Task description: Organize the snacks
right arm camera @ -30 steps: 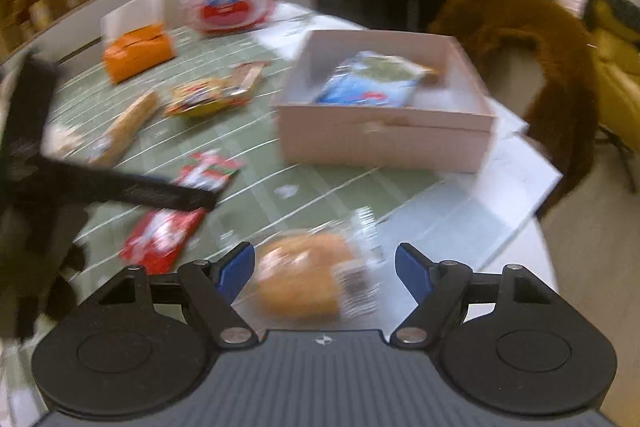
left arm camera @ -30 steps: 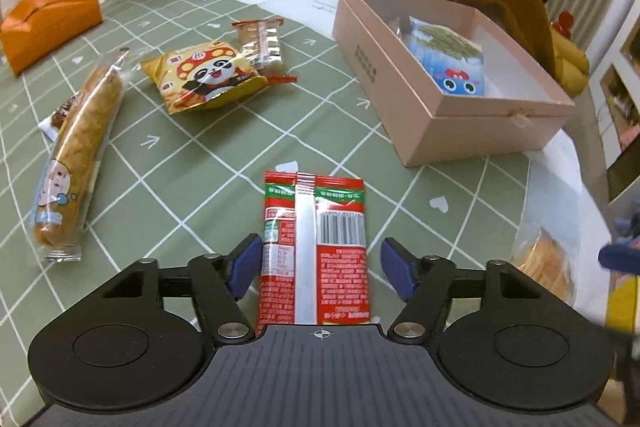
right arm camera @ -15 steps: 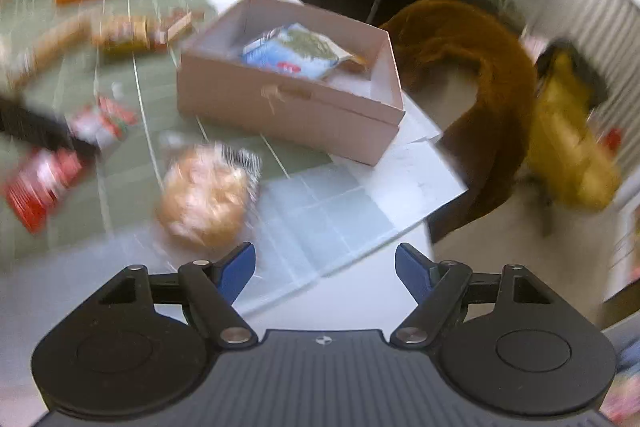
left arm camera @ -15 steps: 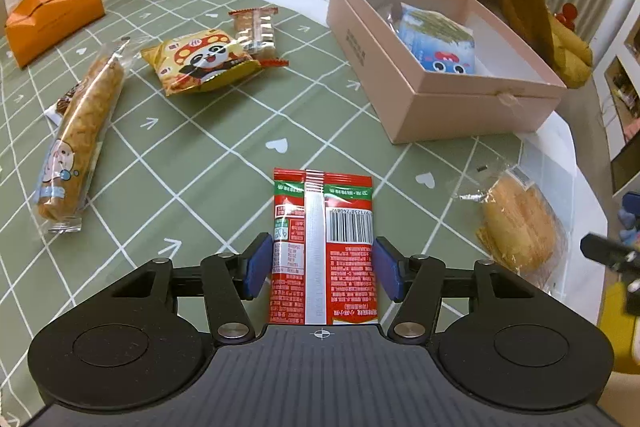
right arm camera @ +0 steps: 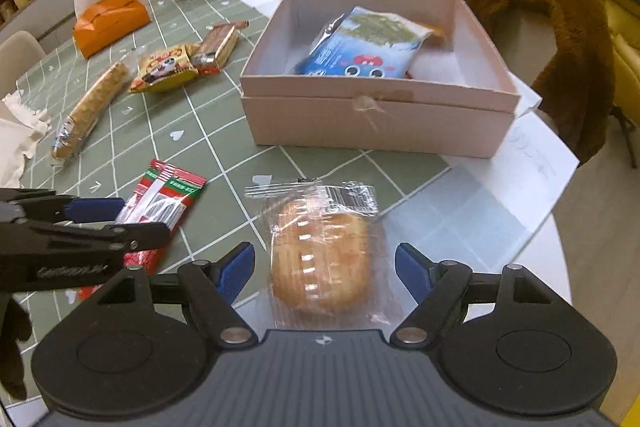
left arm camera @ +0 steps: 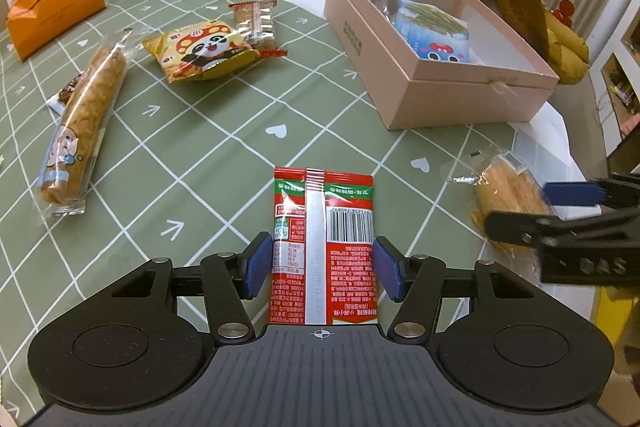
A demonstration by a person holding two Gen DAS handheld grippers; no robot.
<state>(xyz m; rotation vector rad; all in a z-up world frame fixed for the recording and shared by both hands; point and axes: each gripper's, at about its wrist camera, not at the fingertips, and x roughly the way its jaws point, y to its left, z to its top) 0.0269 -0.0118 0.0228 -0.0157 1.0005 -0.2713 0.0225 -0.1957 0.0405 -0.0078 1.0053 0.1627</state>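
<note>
Your left gripper straddles the red snack packet, jaws open. Your right gripper gapes around the wrapped bread, with the pink box at twelve o'clock. Closing hard could crush the bread; slick film may slip.

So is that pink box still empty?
No, the pink box already holds a blue snack packet lying inside it.

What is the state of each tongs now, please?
Left tongs: around the red packet, pads at its edges; grip cannot be told.
Right tongs: open, astride the wrapped bun, not touching.
</note>
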